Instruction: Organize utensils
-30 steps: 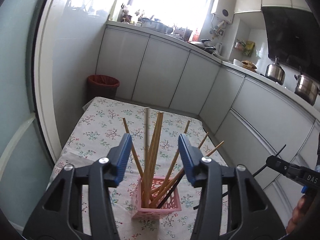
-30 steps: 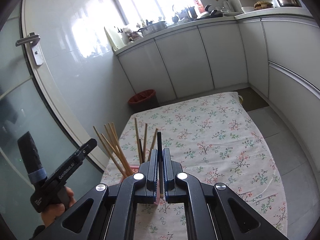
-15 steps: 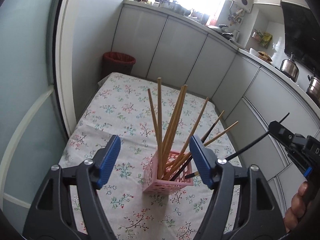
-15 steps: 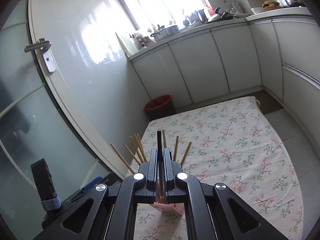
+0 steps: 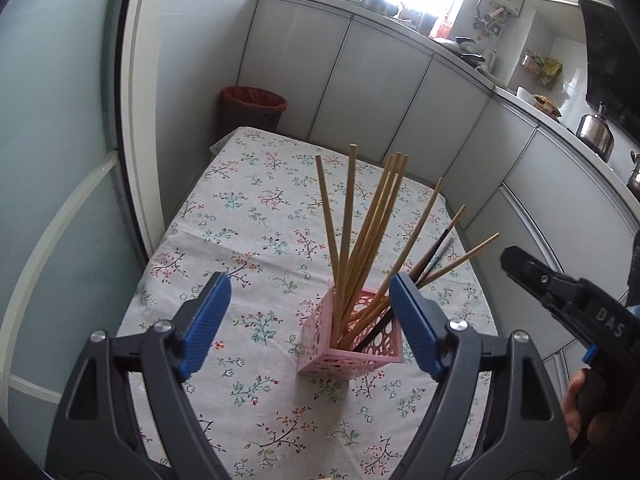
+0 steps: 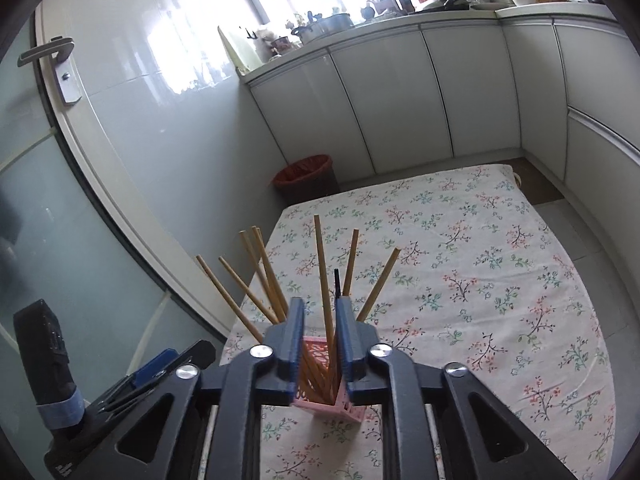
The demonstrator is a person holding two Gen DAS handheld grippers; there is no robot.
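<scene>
Pink perforated basket (image 5: pixel 352 340) sits on the table (image 5: pixel 248 216) with the floral cloth, toward the near end, roughly mid-width. It's packed with wooden chopsticks (image 5: pixel 360 240) fanned out upright and tilted, plus at least one black chopstick (image 5: pixel 434 248) leaning toward the right side in the left wrist view. Left gripper (image 5: pixel 310 320): jaws wide and opening, blue pads apart on either side of the basket, nothing pressed between them; the basket sits beyond the fingertips, not touched. Right gripper (image 6: pixel 319 336): jaws opening, narrow gap, just in front of and above the basket. In the right wrist view a wooden chopstick runs up through the gap and the black chopstick's tip (image 6: pixel 337 280) shows just above the right pad; pads don't look pressed on either, so released, though contact with the black one is hard to rule out from this angle. Both sticks have their lower ends in the basket. Right gripper also shows at the right edge of the left wrist view, with the person's hand (image 5: pixel 576 408) on its handle. Red bin (image 5: pixel 254 106) stands on the floor beyond the far left corner of the table.
</scene>
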